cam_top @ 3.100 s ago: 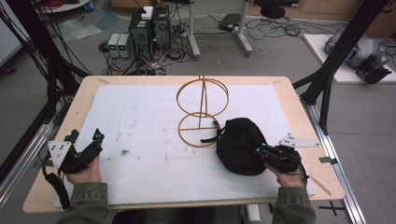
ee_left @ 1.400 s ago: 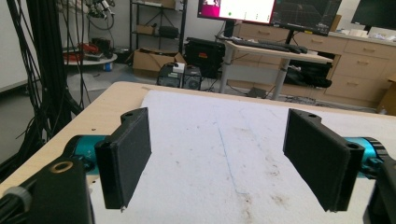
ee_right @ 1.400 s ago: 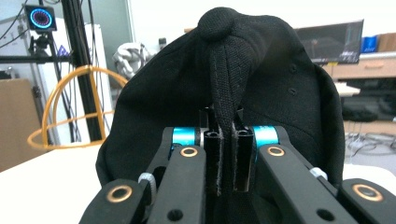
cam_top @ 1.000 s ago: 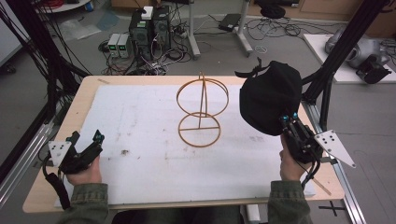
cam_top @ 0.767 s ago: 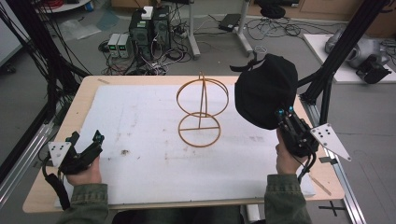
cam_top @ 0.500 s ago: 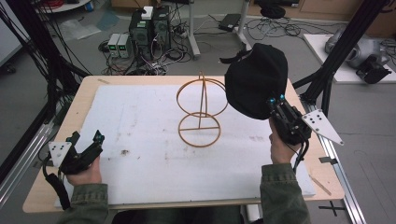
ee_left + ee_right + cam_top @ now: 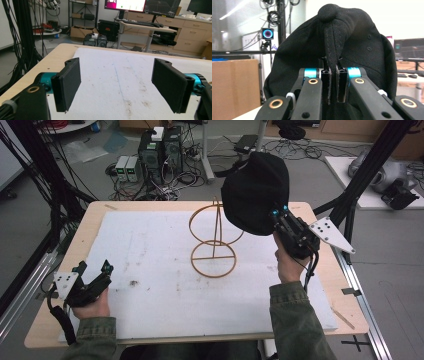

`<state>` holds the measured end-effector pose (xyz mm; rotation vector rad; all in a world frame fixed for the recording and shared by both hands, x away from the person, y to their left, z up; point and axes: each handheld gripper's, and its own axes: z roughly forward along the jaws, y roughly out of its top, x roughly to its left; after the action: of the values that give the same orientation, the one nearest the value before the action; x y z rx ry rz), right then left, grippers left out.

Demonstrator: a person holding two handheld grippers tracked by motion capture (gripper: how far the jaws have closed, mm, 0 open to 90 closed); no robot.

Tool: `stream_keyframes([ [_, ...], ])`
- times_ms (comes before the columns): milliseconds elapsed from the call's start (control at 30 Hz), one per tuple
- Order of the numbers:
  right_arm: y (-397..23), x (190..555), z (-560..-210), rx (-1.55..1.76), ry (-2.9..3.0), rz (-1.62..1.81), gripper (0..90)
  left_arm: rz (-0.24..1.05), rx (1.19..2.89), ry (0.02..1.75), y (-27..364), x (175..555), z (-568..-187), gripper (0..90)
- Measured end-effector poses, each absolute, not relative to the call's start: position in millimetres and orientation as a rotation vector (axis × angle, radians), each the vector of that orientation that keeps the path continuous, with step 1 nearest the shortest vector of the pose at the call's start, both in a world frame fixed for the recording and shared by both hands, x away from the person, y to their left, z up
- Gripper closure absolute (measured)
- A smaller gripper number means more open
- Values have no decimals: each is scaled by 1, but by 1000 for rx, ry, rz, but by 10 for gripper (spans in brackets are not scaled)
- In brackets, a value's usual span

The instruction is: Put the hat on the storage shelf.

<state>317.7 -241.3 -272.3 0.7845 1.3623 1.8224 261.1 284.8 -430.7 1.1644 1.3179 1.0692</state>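
A black cap (image 7: 256,190) is held up in the air above the far right part of the worktop (image 7: 320,285), just beside the top of a gold wire stand (image 7: 214,240) that rests on the white mat (image 7: 150,270); whether cap and stand touch cannot be told from the high view. In the right gripper view a fold of the cap's fabric (image 7: 332,45) is seen pinched between the two jaws, which are drawn almost together on it, a detail hidden in the high view behind the right gripper (image 7: 280,217). The cap's button and eyelets are also made out there. The left gripper (image 7: 95,275) is held low at the near left corner of the worktop. In the left gripper view (image 7: 120,85) its jaws are seen spread wide with nothing between them, bare stained mat lying beyond.
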Motion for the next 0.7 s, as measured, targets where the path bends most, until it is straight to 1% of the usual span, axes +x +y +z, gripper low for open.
stream_keyframes([
  [400,-206,337,-257,769,1449,1862,871,1058,1155,1308,286,260,-430,237],
  [700,-193,348,-255,819,1609,1833,871,1035,1154,1311,289,261,-431,237],
])
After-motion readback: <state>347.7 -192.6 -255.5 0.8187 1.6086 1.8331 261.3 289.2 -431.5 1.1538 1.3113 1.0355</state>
